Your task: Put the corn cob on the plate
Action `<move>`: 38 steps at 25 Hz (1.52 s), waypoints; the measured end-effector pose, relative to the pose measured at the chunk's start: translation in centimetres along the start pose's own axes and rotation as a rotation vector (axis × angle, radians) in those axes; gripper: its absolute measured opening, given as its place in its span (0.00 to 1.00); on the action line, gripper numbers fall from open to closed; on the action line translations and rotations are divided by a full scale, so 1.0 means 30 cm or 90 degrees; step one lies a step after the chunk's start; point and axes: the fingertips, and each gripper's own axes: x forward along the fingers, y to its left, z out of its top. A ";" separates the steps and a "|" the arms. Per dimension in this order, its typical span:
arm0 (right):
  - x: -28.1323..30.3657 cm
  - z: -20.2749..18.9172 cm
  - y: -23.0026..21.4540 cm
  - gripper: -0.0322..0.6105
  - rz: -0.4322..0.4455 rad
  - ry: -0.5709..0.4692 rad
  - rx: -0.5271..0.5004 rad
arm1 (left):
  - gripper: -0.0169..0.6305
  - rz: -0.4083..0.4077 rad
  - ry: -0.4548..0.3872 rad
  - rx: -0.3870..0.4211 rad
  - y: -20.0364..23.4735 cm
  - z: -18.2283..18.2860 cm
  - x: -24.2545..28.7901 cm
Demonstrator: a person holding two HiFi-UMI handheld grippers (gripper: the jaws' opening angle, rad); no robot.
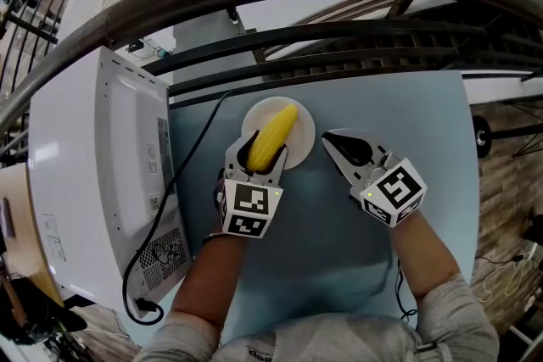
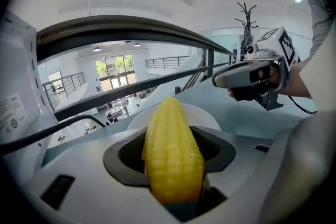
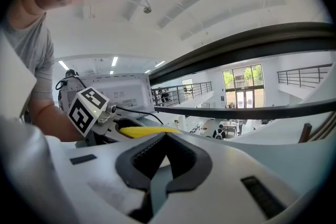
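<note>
The corn cob (image 1: 273, 138) is clamped lengthwise between the jaws of the left gripper (image 1: 259, 157). Its thick end sits in the jaw throat and its tapered end projects forward. The jaws stand fairly wide because the pads bear on the full girth of the cob. The lengthwise grip lets the free end lead, so it can be set down first.

The free end of the cob lies over the white plate (image 1: 304, 136). The left gripper view shows the plate rim (image 2: 207, 119) directly behind the tip. No view settles whether the cob touches the plate surface. As a judgement, the carry is nearly done, and what remains is to lower the cob and open the jaws.

The right gripper (image 1: 327, 138) hangs just beside the plate on its right. Its jaws are closed together with nothing between them. It plays no part in the grip and is held clear of the path down to the plate.

The plate rests on a light blue tabletop (image 1: 339, 267). A white microwave oven (image 1: 102, 174) stands at the left edge of the table with its vented back toward the person. Its black power cable (image 1: 182, 182) runs past the plate on the left. Keep the left gripper from catching this cable as it moves back from the plate.
</note>
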 end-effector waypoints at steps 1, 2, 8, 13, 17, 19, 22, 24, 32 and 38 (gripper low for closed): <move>0.000 -0.001 0.000 0.08 0.000 -0.001 0.001 | 0.41 -0.001 0.010 0.007 -0.004 -0.005 0.003; 0.001 -0.001 -0.001 0.08 0.000 -0.001 0.001 | 0.41 -0.001 0.018 0.013 -0.007 -0.009 0.006; 0.004 -0.004 -0.004 0.08 -0.002 0.000 0.005 | 0.41 -0.004 0.023 0.011 -0.008 -0.011 0.008; 0.003 -0.004 -0.004 0.08 -0.004 0.000 0.007 | 0.41 -0.005 0.023 0.011 -0.009 -0.011 0.007; 0.001 -0.006 -0.003 0.08 -0.003 0.001 0.008 | 0.42 -0.006 0.022 0.010 -0.013 -0.010 0.008; 0.000 -0.005 -0.002 0.08 -0.001 0.000 0.008 | 0.44 -0.009 0.021 0.006 -0.015 -0.010 0.006; -0.002 -0.007 -0.006 0.08 -0.007 0.001 0.013 | 0.48 -0.008 0.019 -0.002 -0.011 -0.008 0.002; -0.001 -0.006 -0.004 0.08 -0.009 0.001 0.014 | 0.49 -0.005 0.016 -0.004 -0.006 -0.005 -0.004; -0.024 0.019 0.010 0.08 -0.017 0.000 0.016 | 0.50 0.010 0.002 0.003 -0.006 0.030 -0.054; -0.079 0.074 0.006 0.08 -0.034 -0.007 0.038 | 0.50 0.020 -0.018 0.007 -0.025 0.099 -0.124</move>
